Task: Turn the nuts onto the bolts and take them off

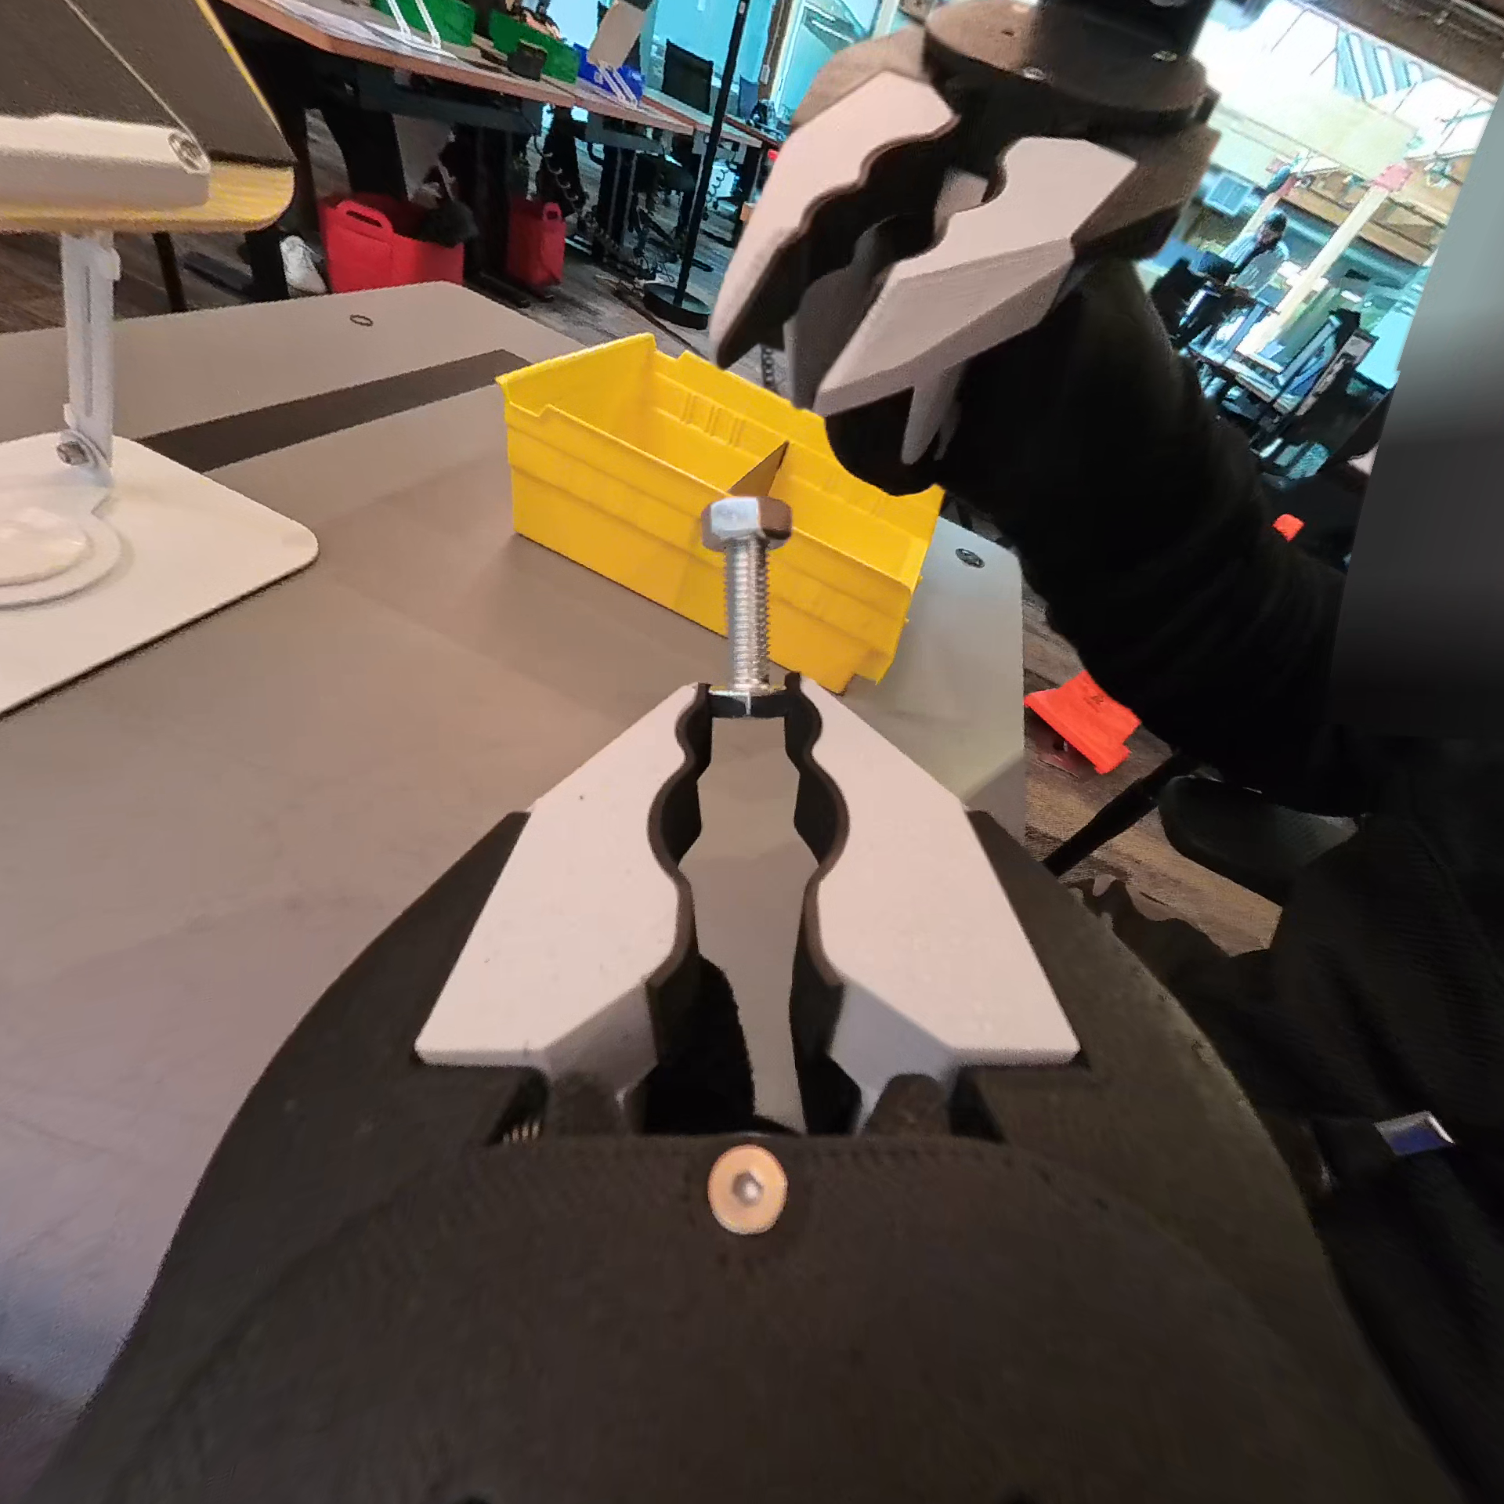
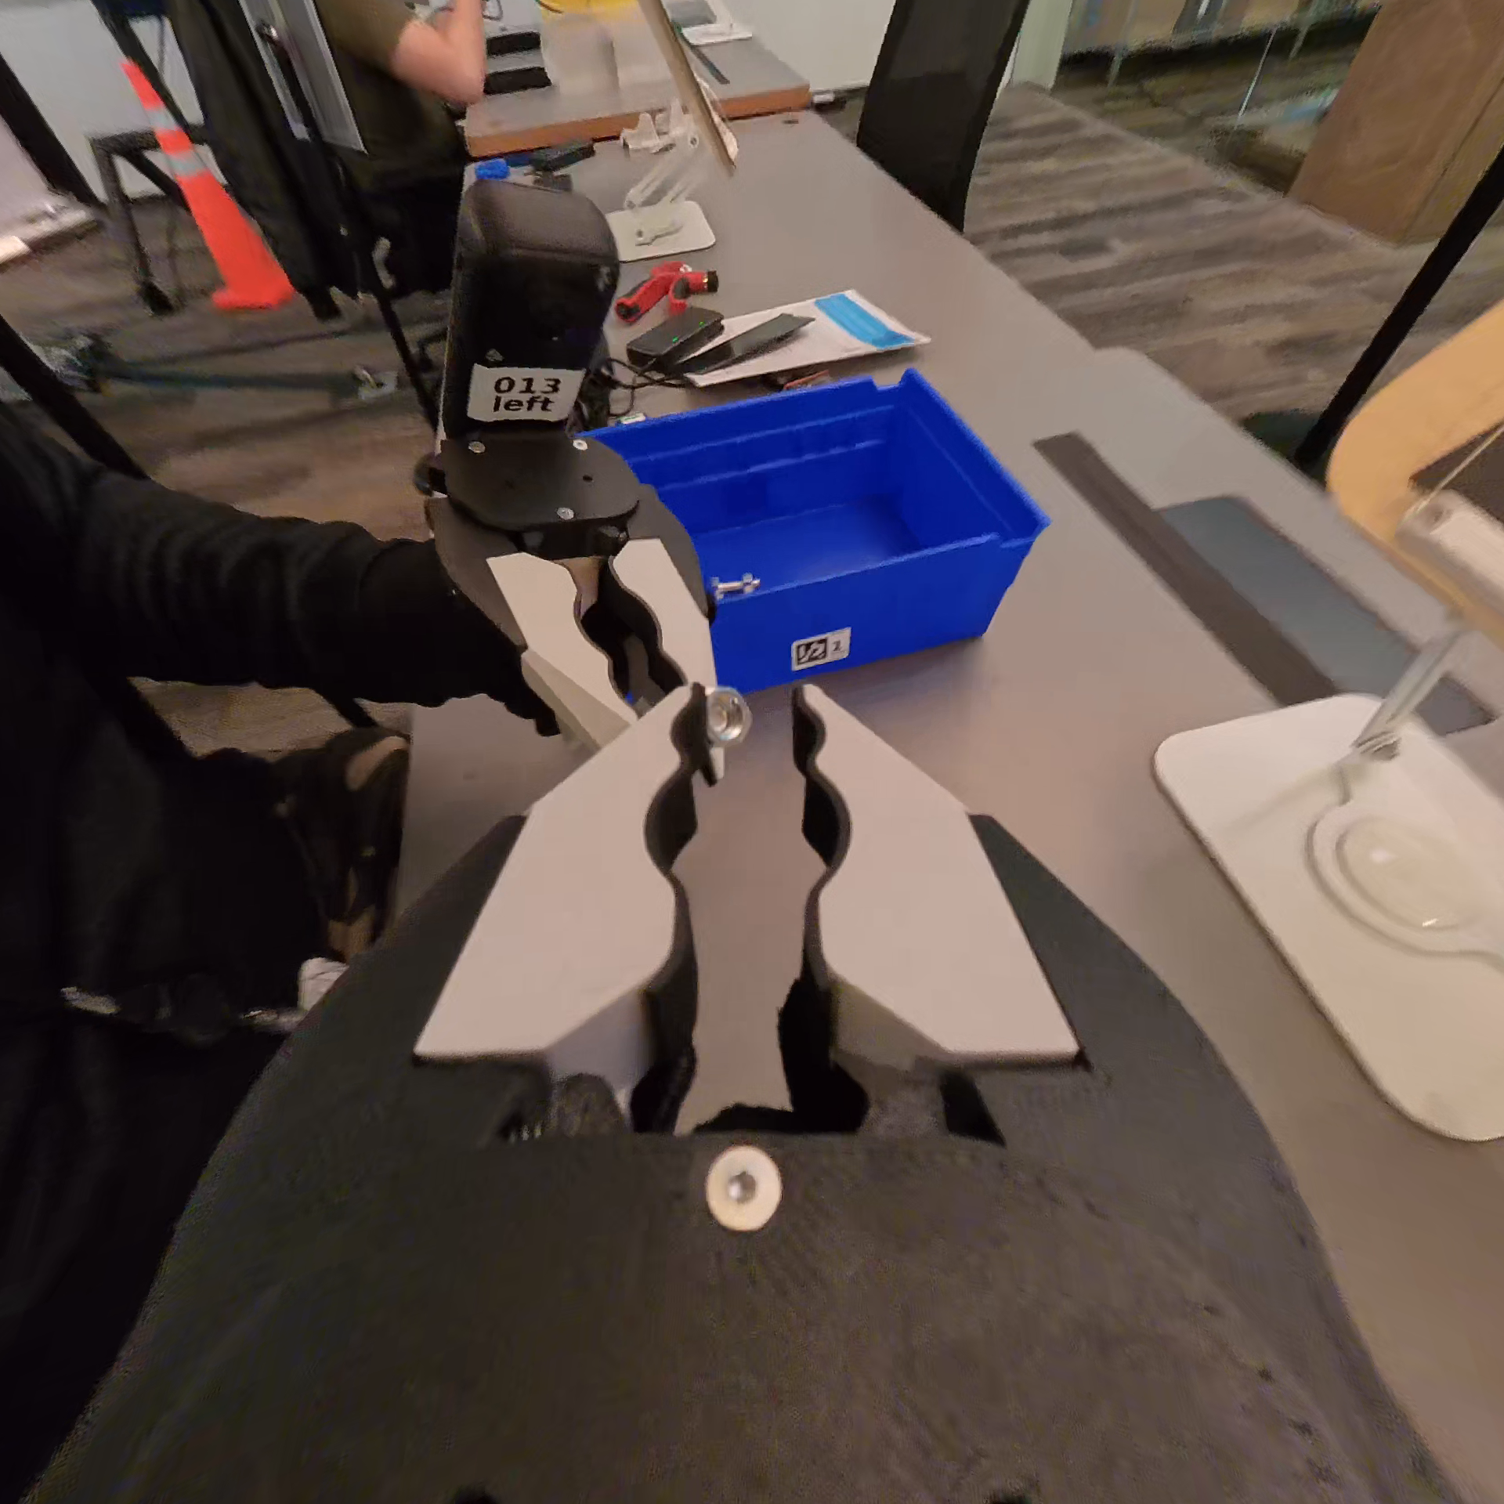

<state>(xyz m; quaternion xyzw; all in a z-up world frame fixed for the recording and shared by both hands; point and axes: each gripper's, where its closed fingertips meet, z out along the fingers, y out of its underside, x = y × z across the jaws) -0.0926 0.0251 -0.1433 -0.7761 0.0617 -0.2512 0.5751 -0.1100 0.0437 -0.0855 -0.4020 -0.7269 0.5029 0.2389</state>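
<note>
A: Looking at the left claw [image 1: 747, 701], it is pinching the bolt [image 1: 747, 618] by its flat lower end, so the thread stands up above the tabletop [image 1: 325, 773], with the nut [image 1: 746, 521] at the very top.

B: And the right claw [image 2: 742, 732]?

A: Spread, empty, around the nut. I think steel is stiff, light and slippery, so it should take the nut by its flat sides.

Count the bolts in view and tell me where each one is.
2. One bolt stands upright, its head clamped in the left gripper, a nut at its top. Another shows at the blue bin's near wall. The yellow bin may hide more.
</note>
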